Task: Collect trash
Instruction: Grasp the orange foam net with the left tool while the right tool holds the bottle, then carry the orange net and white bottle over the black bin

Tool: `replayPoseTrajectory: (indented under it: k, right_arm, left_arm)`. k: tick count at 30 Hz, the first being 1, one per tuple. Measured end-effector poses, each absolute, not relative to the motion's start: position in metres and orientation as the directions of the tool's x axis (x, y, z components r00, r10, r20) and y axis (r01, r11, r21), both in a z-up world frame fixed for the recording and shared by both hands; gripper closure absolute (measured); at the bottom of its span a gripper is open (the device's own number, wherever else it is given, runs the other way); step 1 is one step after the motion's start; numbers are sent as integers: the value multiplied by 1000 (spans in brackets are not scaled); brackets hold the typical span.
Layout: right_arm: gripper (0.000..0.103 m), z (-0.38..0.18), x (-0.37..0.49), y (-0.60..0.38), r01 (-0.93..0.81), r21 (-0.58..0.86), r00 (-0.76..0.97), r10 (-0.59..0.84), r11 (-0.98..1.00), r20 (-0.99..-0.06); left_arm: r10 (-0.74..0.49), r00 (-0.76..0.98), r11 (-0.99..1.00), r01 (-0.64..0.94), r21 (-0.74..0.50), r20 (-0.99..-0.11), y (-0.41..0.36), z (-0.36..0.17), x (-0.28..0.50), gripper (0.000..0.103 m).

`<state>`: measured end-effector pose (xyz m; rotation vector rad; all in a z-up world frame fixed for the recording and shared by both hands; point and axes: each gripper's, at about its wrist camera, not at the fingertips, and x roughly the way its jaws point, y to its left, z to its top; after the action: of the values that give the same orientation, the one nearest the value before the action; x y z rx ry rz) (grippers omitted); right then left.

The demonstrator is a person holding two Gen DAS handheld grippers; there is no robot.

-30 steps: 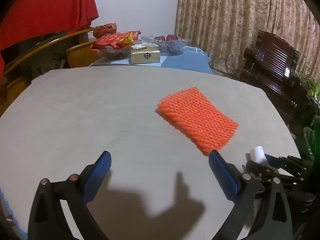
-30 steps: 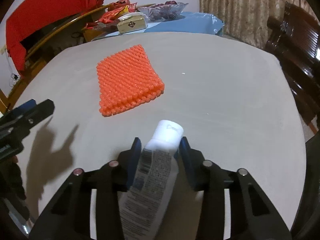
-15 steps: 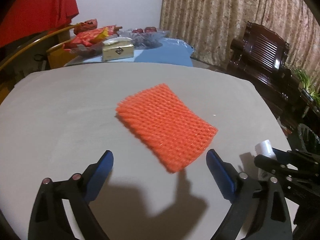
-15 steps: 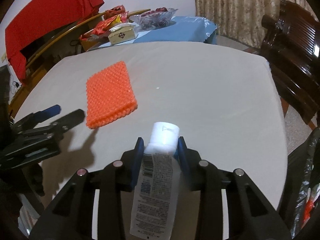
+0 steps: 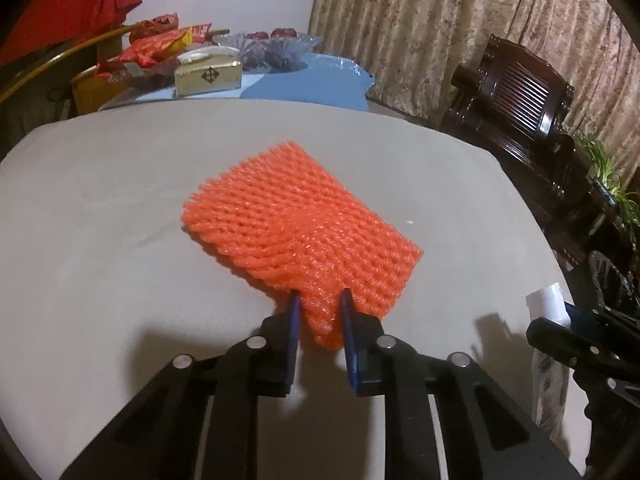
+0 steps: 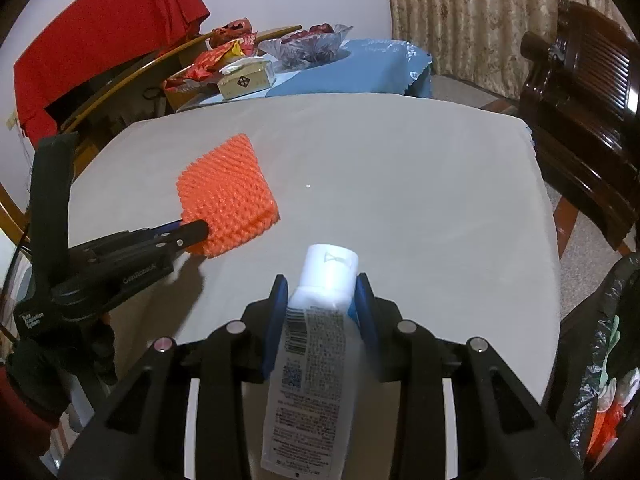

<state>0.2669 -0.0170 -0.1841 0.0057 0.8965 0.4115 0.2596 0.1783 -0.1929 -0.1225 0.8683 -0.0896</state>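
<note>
An orange foam net sleeve (image 5: pixel 296 224) lies on the grey table (image 5: pixel 100 208). My left gripper (image 5: pixel 320 300) is shut on its near corner, the foam pinched between the blue pads. The sleeve also shows in the right wrist view (image 6: pixel 228 192), with the left gripper (image 6: pixel 196 232) at its near edge. My right gripper (image 6: pixel 322 280) is shut on a white plastic bottle (image 6: pixel 316 344), cap pointing forward, held above the table's near right part. The bottle and right gripper show at the right edge of the left wrist view (image 5: pixel 548 308).
A black trash bag (image 6: pixel 600 360) with trash inside hangs at the table's right side. A dark wooden chair (image 6: pixel 580 100) stands to the right. Behind is a blue-covered table (image 6: pixel 360 68) with a gold box (image 6: pixel 246 78), snack packets and a glass bowl.
My left gripper moved forward to the orange sleeve and shut on its near corner. My right gripper kept hold of the bottle and drew back slightly to the right.
</note>
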Motion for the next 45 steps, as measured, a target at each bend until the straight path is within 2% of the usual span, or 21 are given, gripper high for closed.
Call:
replayPoseTrajectory:
  k: [14, 24, 33, 45]
  right_arm:
    - [70, -155, 245, -25, -364, 177, 571, 369, 915, -733]
    - [70, -123, 222, -35, -383, 176, 592, 387, 907, -707]
    - [70, -92, 195, -59, -379, 161, 632, 382, 911, -674]
    - [70, -63, 161, -123, -289, 152, 708, 319, 945, -631]
  left_arm:
    - [-130, 711, 990, 53, -131, -691, 170, -150, 220, 88]
    - [-137, 724, 990, 85, -109, -676, 146, -118, 196, 88]
    - [-187, 737, 982, 140, -124, -649, 115, -92, 175, 88]
    - [-273, 745, 960, 252, -123, -609, 57, -63, 160, 88]
